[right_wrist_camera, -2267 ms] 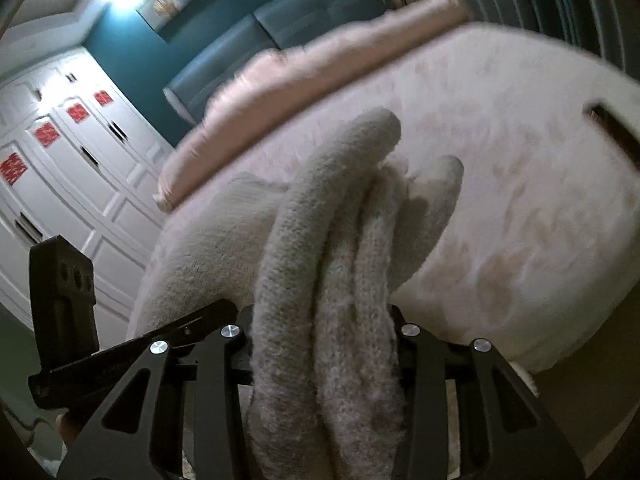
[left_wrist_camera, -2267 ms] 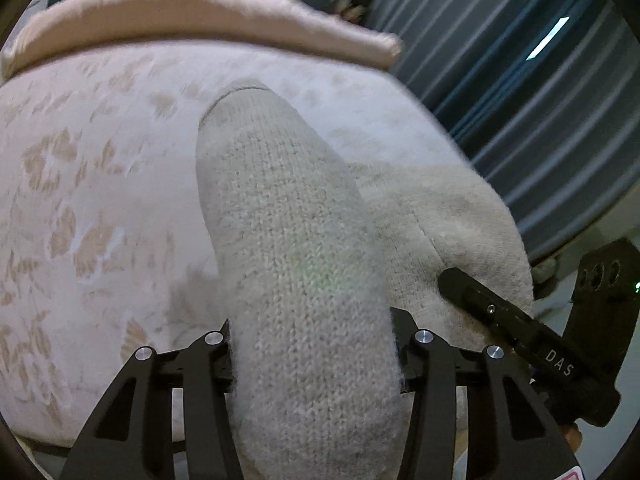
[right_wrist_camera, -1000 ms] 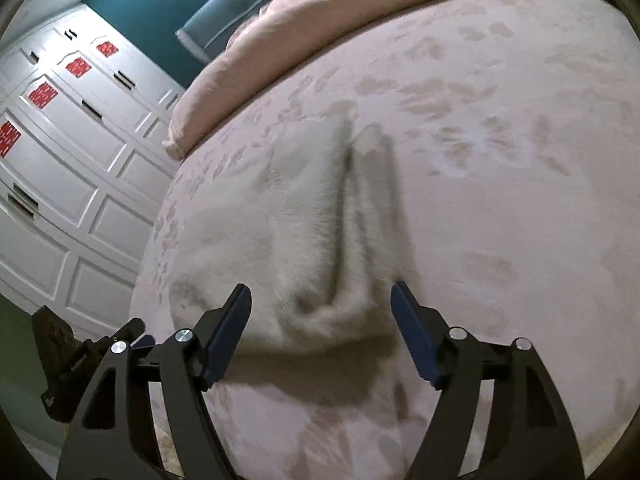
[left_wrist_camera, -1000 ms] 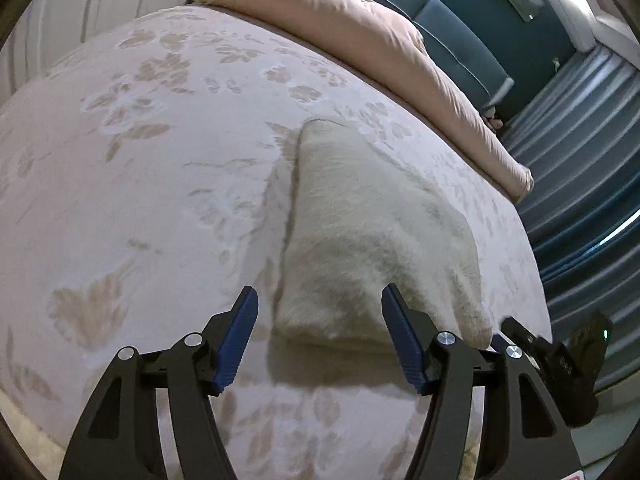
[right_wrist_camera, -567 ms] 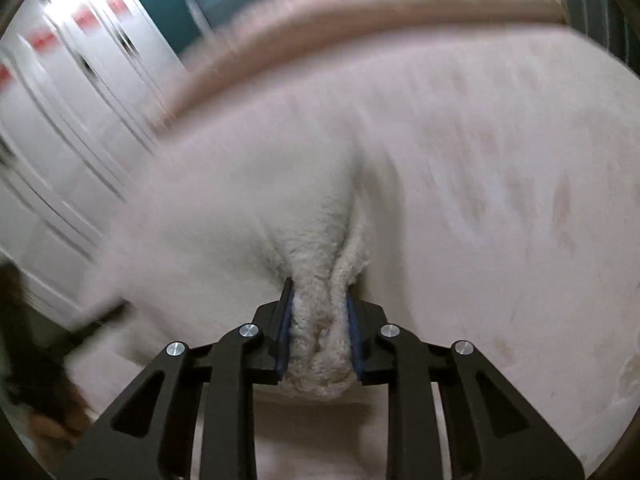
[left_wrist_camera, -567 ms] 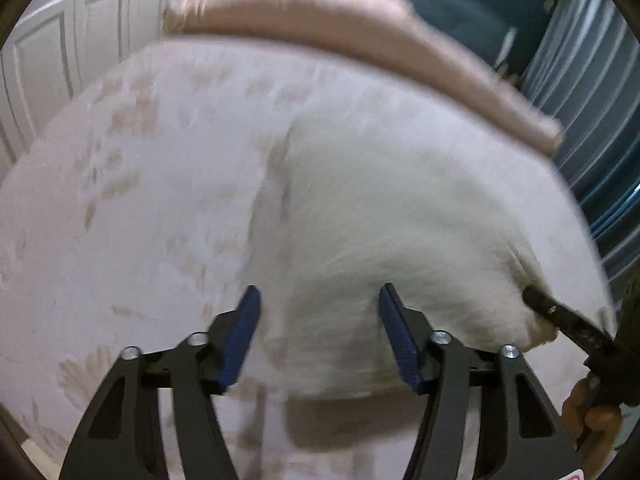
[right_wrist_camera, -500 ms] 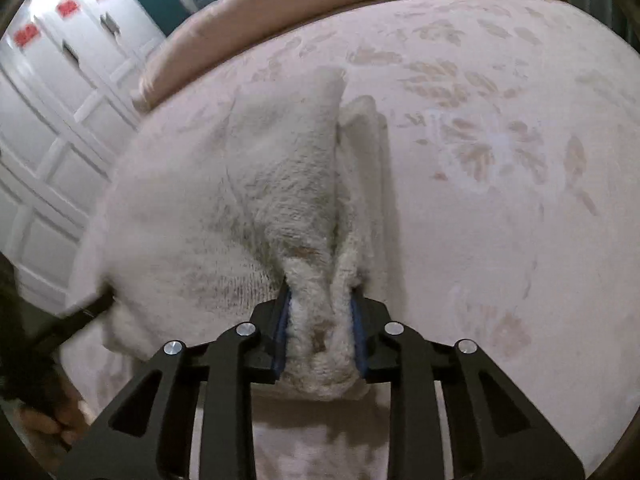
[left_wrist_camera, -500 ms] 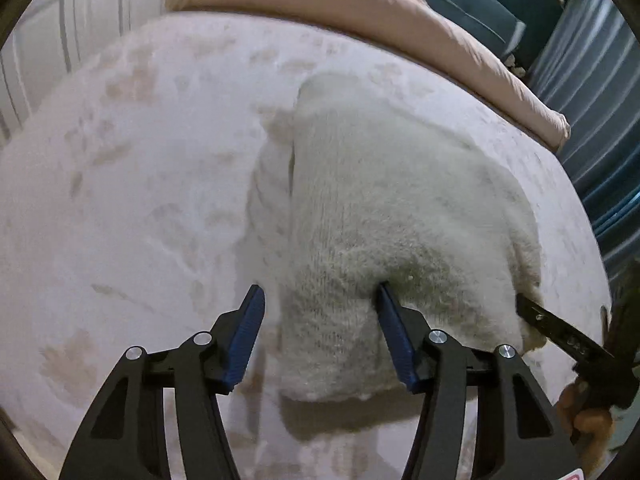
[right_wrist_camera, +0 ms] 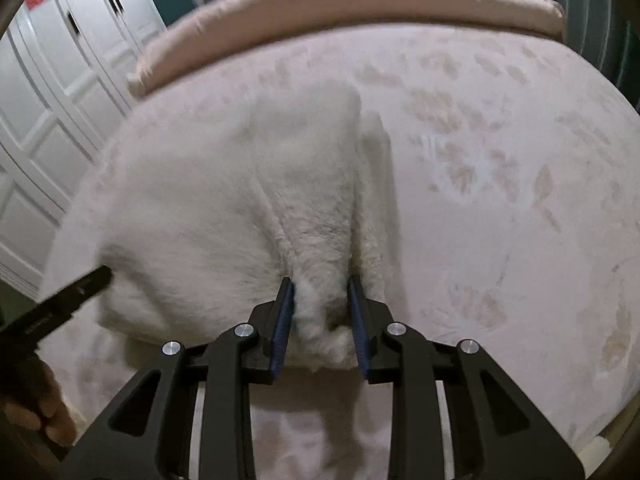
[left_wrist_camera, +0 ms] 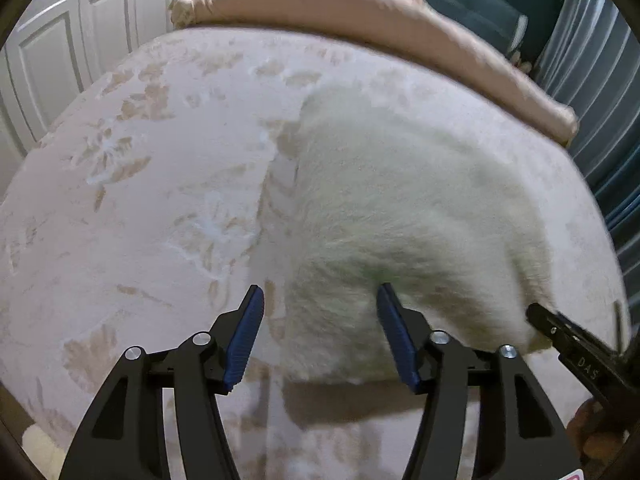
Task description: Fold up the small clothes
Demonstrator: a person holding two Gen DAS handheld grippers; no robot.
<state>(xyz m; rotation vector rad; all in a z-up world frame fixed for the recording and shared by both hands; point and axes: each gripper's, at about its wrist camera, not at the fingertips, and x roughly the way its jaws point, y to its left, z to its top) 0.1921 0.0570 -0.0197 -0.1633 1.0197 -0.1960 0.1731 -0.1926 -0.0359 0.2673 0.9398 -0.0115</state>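
Observation:
A cream knitted garment [left_wrist_camera: 400, 208] lies folded on the pale floral bed cover [left_wrist_camera: 140, 200]. My left gripper [left_wrist_camera: 320, 320] is open, its blue pads either side of the garment's near left corner, which rests between them. In the right wrist view the same garment [right_wrist_camera: 224, 200] shows, and my right gripper [right_wrist_camera: 322, 308] is shut on a bunched fold at its near right edge. Each gripper's black finger shows at the edge of the other's view, as the right one does in the left wrist view [left_wrist_camera: 576, 344].
A pink rolled blanket [left_wrist_camera: 360, 12] lies along the far edge of the bed. White panelled wardrobe doors [right_wrist_camera: 48, 80] stand to the left. Dark ribbed curtains [left_wrist_camera: 600, 80] hang to the right. The bed's near edge is just below both grippers.
Both grippers let go of the lifted garment and it was laid on the bed. The right gripper has since closed on the near right fold; the left stays open at the near left corner.

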